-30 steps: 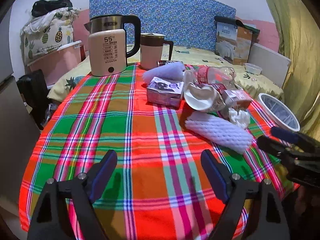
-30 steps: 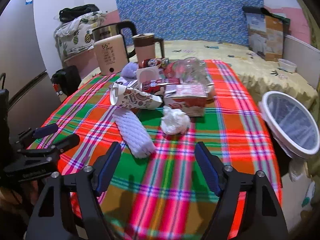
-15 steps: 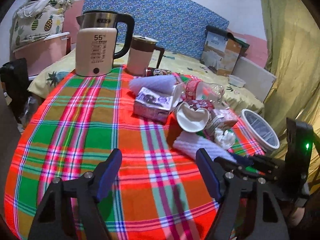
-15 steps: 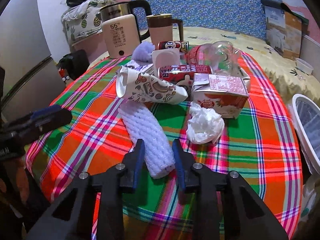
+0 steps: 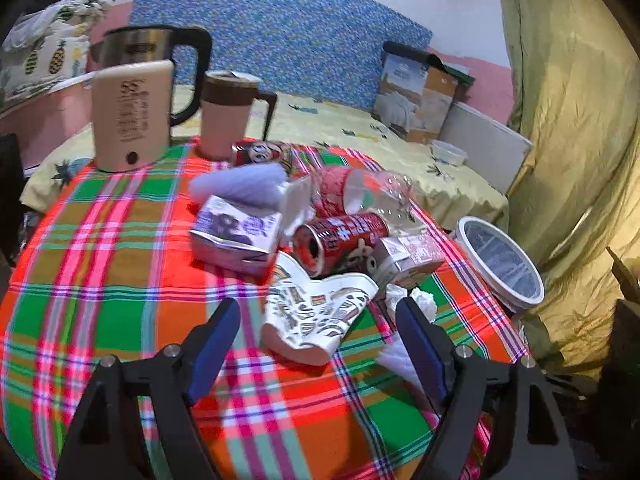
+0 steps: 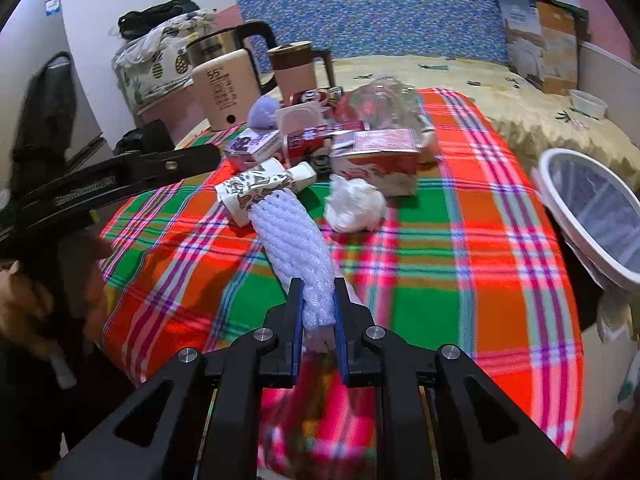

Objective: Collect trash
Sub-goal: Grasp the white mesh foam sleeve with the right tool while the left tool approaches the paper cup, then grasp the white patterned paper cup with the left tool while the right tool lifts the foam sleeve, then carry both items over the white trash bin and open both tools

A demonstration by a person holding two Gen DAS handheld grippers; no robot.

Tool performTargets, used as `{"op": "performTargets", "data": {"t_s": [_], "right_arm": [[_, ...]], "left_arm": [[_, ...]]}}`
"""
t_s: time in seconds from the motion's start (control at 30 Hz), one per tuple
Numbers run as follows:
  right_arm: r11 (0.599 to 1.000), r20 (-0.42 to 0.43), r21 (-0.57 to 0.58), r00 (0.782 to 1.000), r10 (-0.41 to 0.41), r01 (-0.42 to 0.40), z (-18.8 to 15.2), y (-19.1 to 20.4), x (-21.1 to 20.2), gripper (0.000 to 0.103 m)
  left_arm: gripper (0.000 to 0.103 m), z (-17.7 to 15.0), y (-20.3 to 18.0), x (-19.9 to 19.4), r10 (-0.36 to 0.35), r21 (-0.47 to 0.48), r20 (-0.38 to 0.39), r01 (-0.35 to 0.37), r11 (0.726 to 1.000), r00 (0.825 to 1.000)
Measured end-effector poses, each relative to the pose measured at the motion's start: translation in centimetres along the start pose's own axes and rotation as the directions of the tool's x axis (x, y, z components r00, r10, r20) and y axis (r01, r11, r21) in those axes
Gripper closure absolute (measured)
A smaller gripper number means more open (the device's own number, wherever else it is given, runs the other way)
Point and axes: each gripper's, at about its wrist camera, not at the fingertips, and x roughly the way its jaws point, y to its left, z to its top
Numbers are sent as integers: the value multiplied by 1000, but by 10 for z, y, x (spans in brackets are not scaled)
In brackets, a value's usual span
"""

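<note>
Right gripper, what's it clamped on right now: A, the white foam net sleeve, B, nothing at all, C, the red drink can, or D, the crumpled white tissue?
A: in the right wrist view the right gripper has its pads pressed on the near end of the white foam net sleeve, while the crumpled tissue lies apart on the cloth.

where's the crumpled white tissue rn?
Right wrist view: the crumpled white tissue lies on the plaid tablecloth, just in front of the red-and-white carton and right of the white foam net sleeve.
</note>
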Motion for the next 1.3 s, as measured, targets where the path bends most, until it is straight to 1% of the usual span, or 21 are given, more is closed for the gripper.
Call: {"op": "performTargets", "data": {"t_s": [0.17,0.27,0.33,0.4,0.47,0.5,0.7,0.8,0.9,1.03,1.17,1.3], "right_arm": [[1000,27,23,1000,-17,16,3,-9,-10,87],[999,40,32,999,-24,23,4,-14,-13,87],[999,43,39,999,-29,28,5,-16,-12,87],[999,43,45,999,-32,30,4,-19,-12,87],[998,44,50,998,-37,35,4,-21,-12,87],[998,46,52,998,-40,38,4,-22,-12,87],[996,55,67,997,-60,56,1,-28,-16,87],[995,64,76,996,-67,62,2,-30,-19,87],[994,77,86,994,-77,71,1,-34,-24,87],[990,94,107,990,-106,96,3,-44,-29,87],[980,109,137,982,-156,141,8,-61,-33,87],[964,129,176,967,-221,197,16,-84,-41,87]], "left_arm": [[21,-5,-2,25,18,31,-66,-16,999,998],[21,-7,4,34,22,12,-94,-21,1000,995],[22,-9,7,37,22,3,-98,-22,1000,995],[31,-11,9,39,12,-6,-106,-13,1000,994],[47,-13,10,41,1,-16,-119,-3,1000,993],[49,-13,10,41,0,-16,-119,-2,1000,993],[50,-15,5,31,10,16,-72,-9,1000,997],[50,-16,4,23,10,17,-47,-10,1000,999],[50,-17,1,11,16,18,-23,-16,1000,1000],[50,-13,-8,-7,6,29,7,-7,1000,1000],[50,0,-30,-15,-35,68,30,33,997,999],[50,18,-65,-7,-96,130,24,92,987,995]]}}
